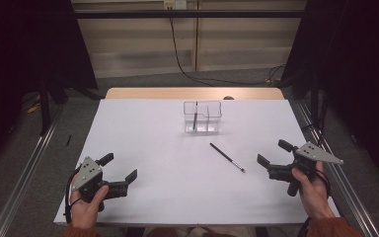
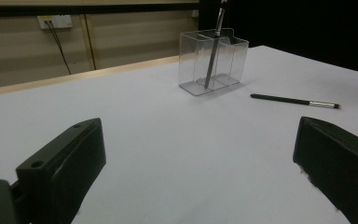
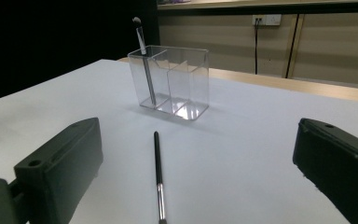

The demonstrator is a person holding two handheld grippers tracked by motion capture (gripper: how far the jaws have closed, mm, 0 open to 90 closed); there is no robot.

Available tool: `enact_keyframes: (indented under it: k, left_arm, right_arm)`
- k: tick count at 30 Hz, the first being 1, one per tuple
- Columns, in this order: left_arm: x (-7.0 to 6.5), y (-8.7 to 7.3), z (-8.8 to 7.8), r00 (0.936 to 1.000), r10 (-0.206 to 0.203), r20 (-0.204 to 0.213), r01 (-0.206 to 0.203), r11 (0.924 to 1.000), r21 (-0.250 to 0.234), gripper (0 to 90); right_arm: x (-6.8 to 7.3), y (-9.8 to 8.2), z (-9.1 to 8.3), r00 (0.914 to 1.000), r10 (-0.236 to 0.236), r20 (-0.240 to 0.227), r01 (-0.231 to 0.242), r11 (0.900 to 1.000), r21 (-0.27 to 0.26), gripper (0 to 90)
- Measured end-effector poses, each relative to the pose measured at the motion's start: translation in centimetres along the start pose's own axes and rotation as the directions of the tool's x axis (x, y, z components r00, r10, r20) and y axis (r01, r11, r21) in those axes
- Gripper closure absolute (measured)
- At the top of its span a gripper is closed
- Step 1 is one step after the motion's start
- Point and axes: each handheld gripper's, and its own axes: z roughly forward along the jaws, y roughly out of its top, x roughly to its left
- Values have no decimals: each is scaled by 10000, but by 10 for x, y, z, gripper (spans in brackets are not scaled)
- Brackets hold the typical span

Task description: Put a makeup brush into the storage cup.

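Note:
A clear plastic holder with compartments (image 1: 203, 117) (image 2: 213, 61) (image 3: 171, 83) stands at the far middle of the white table (image 1: 153, 148). One thin brush (image 1: 195, 121) (image 2: 212, 51) (image 3: 144, 65) stands tilted in its left compartment. A second black brush with a silver ferrule (image 1: 227, 157) (image 2: 294, 100) (image 3: 157, 172) lies flat on the table, right of centre. My left gripper (image 1: 119, 167) rests near the front left, open and empty. My right gripper (image 1: 272, 152) sits at the front right, open and empty, just right of the lying brush.
The table's wooden far edge (image 1: 192, 93) lies behind the holder. A black cable (image 1: 187, 69) runs down the back wall to the floor. Dark curtains flank both sides. Metal rails (image 1: 24, 168) run along the floor beside the table.

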Motion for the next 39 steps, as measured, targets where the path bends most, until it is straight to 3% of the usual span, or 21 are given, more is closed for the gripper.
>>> enact_keyframes:
  k: [13,25,32,39]
  left_arm:
    - [1,0,-3,10000,-70,-34,69,9999,-140,22]
    - [1,-1,-3,10000,-29,-45,29,9999,-158,22]
    - [1,-1,-3,10000,-9,-56,9,9999,-126,22]
    - [1,-1,-4,10000,-48,-47,47,9999,-112,22]
  right_arm:
    - [1,-19,-27,9997,69,213,-67,9999,-93,0]
    - [1,-17,-23,9995,300,117,-298,9994,-179,0]
    - [7,-11,-20,9998,110,-184,-116,9993,-356,0]
    - [14,-6,-5,9996,-2,-299,2,10000,5,2]
